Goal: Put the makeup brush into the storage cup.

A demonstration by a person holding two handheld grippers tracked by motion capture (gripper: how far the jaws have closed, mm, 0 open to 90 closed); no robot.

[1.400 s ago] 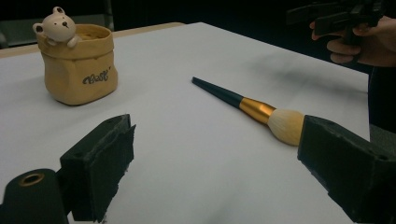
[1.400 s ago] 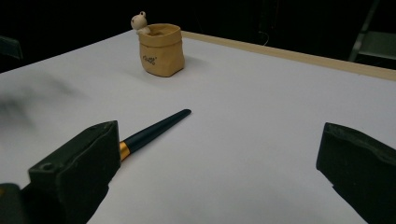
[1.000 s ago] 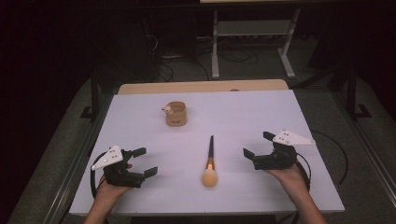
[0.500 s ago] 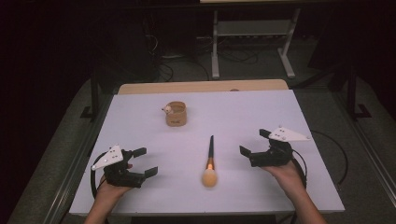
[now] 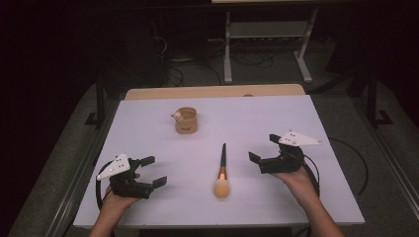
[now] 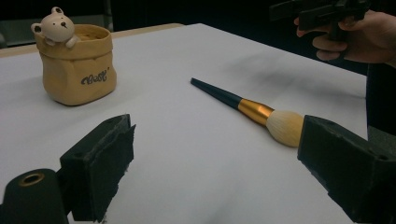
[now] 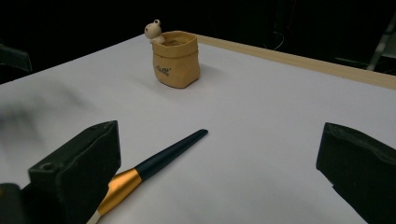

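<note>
Right gripper: the right gripper is held just above the white tabletop, right of the makeup brush, with its jaws spread wide and nothing between them; in the right gripper view the brush's gold band sits just beside one jaw.
Left gripper: the left gripper sits near the front left edge, jaws spread apart and empty, well apart from the brush.
Makeup brush: it lies flat near the middle of the tabletop, between the two grippers, with its dark handle pointing towards the far edge and its pale bristle head towards the person.
Brush colours: dark handle, gold band, cream bristles, seen clearly in the left gripper view.
Holder: a tan bag-shaped pot with a small bear figure on its rim stands upright beyond the brush, well apart from it.
</note>
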